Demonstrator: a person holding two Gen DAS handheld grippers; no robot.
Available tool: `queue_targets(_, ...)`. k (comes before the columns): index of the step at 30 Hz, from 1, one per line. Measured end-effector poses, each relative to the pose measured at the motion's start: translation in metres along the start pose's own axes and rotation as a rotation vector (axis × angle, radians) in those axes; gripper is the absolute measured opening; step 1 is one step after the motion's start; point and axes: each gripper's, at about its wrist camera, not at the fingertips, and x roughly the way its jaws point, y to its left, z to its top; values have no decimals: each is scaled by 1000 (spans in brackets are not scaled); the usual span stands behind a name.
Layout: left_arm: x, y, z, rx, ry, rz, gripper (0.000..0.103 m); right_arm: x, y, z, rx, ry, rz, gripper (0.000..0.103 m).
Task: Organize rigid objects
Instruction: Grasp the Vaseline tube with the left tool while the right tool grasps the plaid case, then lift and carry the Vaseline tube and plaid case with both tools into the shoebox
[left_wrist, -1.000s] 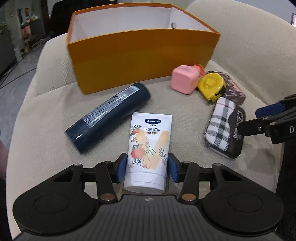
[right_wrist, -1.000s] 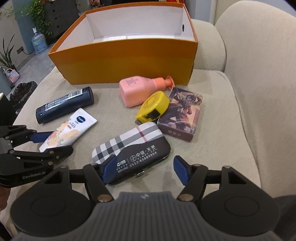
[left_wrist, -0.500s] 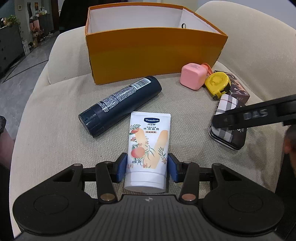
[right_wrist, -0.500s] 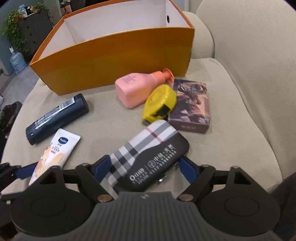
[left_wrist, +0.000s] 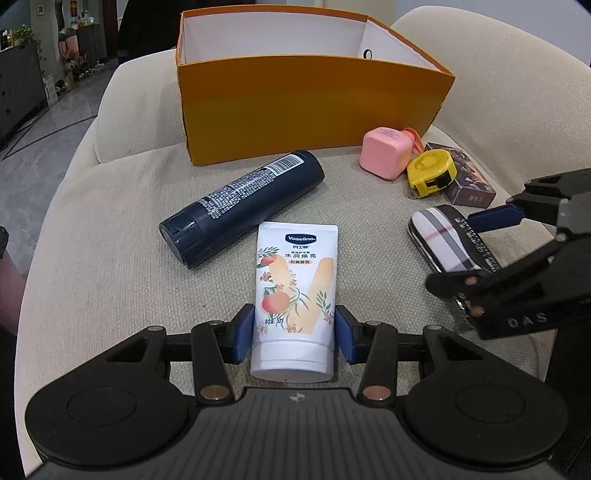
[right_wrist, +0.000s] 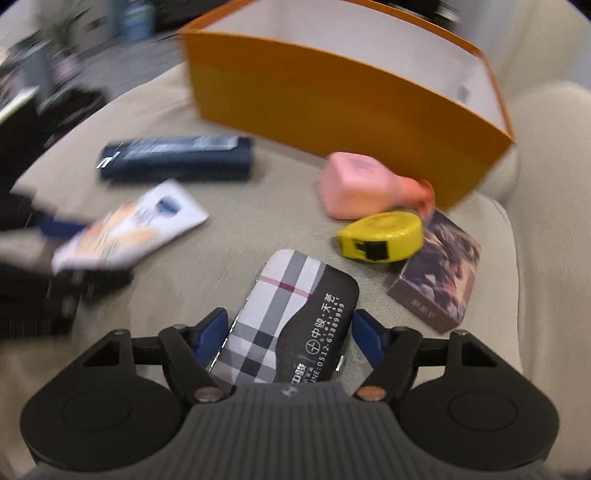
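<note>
My left gripper (left_wrist: 294, 334) is shut on the lower end of a white Vaseline tube (left_wrist: 295, 280) that lies on the beige cushion; the blurred tube (right_wrist: 129, 229) also shows in the right wrist view. My right gripper (right_wrist: 290, 334) straddles a plaid-and-black zip case (right_wrist: 291, 317), its jaws closing, with thin gaps left between the blue pads and the case's sides. From the left wrist view that case (left_wrist: 447, 243) lies at the right under the right gripper (left_wrist: 476, 251). The orange box (left_wrist: 303, 107) stands open behind everything.
A dark blue bottle (left_wrist: 243, 206) lies left of the tube. A pink bottle (left_wrist: 386, 151), a yellow tape measure (left_wrist: 430, 173) and a small printed box (left_wrist: 469, 181) sit by the orange box's right corner. The sofa back rises at the right.
My right gripper rolled and shifted over the plaid case, opened wider, then narrowed around it. The left gripper keeps its hold on the tube and has hardly moved.
</note>
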Motion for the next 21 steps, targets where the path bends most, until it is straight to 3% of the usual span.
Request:
queue_targets(3, 1, -2, 0, -3, -7, 15, 55, -2, -4, -5, 6, 0, 12, 74)
queue_targets(7, 3, -3, 0, -12, -18, 20, 56, 3, 0, 0, 20, -15, -47, 78)
queue_targets(11, 6, -3, 2, -22, -38, 14, 53, 5, 1, 0, 58, -10, -25, 67)
queue_targets(21, -1, -5, -1, -14, -52, 25, 52, 3, -1, -1, 98, 4, 18, 64)
